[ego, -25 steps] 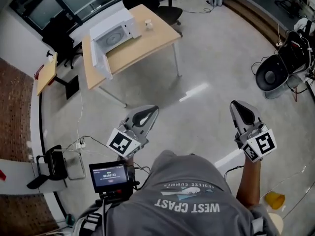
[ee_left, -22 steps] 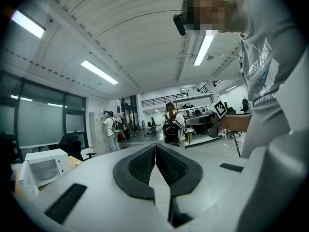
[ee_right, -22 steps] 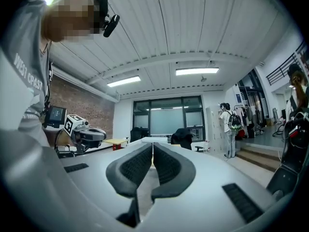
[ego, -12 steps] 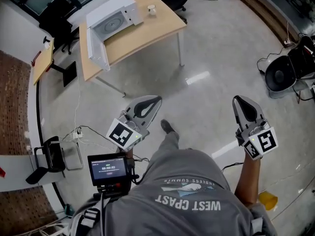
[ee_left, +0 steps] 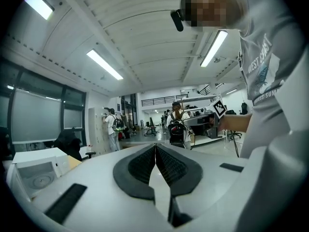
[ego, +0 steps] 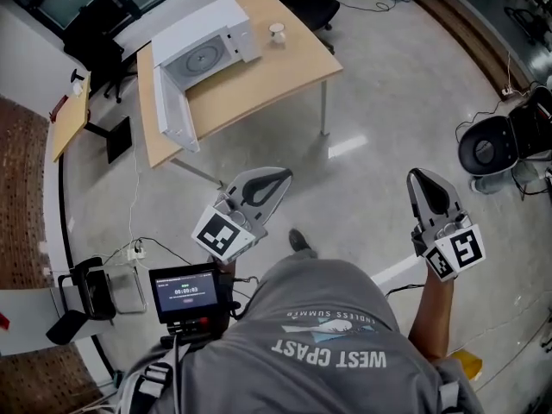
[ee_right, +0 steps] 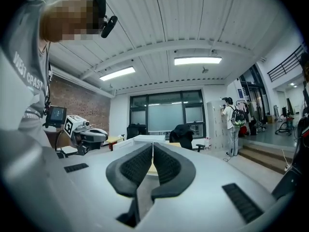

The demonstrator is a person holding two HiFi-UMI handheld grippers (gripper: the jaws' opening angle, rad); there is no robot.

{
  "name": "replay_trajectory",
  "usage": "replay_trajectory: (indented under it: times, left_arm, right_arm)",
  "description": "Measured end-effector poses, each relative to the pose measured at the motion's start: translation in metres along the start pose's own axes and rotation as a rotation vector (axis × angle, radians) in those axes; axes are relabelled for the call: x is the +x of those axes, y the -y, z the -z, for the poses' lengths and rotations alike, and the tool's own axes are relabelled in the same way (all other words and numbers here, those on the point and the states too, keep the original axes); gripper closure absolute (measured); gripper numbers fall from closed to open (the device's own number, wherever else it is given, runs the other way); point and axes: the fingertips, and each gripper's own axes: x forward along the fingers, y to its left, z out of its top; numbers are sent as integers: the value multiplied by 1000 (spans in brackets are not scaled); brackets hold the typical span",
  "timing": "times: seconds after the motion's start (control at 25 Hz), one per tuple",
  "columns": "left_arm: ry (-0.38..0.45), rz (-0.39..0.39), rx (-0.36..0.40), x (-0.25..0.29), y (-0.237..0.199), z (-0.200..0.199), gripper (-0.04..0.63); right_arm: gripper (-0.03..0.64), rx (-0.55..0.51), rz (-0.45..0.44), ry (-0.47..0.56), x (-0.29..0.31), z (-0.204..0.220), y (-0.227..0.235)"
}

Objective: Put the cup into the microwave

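Nearest you, both grippers are closed and empty. The left gripper has its pads pressed together with nothing between them, and so does the right gripper. Both are held out level over bare floor, which lies wide and open between you and the table, so your approach is clear. Mind the cable on your left.

At the table's near left corner, the microwave door stands swung open past the edge. Keep your left gripper clear of it, and of the table leg on the right.

The cup stands upright on the table just right of the microwave, well apart from both grippers. It is too small here to tell its material or whether it has a handle. It is probably light, stiff and smooth, so it could slip or tip. Pinch it across the wall, low down, with the right gripper. A chair stands behind the table.
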Motion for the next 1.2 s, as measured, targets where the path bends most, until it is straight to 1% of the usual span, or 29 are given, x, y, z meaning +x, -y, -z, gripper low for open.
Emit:
replay_trajectory:
  times: [0.28, 0.36, 0.44, 0.52, 0.64, 0.72, 0.84, 1.0, 1.12, 1.2]
  left_arm:
    - [17, 13, -8, -7, -88, 7, 574]
    - [33, 4, -9, -12, -118, 2, 574]
    - [56, -16, -33, -20, -150, -5, 574]
    - [58, -40, -59, -31, -172, -2, 574]
    - [37, -75, -65, -42, -189, 14, 574]
    - [38, -91, -67, -47, -196, 21, 574]
    - [24, -118, -66, -49, -204, 27, 574]
    - [3, -177, -60, -53, -224, 29, 574]
    - [-8, -226, -57, -54, -246, 30, 574]
    - [-22, -253, -65, -48, -270, 35, 574]
  right_arm:
    - [597, -23, 7, 14, 91, -19, -7]
    - [597, -26, -9, -9, 122, -25, -13]
    - [597, -33, -30, -44, 155, -31, -18]
    - [597, -35, -38, -61, 178, -32, -20]
    - [597, -38, -57, -56, 203, -27, -23]
    - [597, -42, -78, -51, 221, -22, -23]
    - [597, -33, -101, -44, 247, -14, -13]
    - [597, -29, -144, -20, 287, -16, 1]
    - [597, -33, -180, -4, 325, -18, 13]
    - [597, -31, -194, -7, 363, -16, 26]
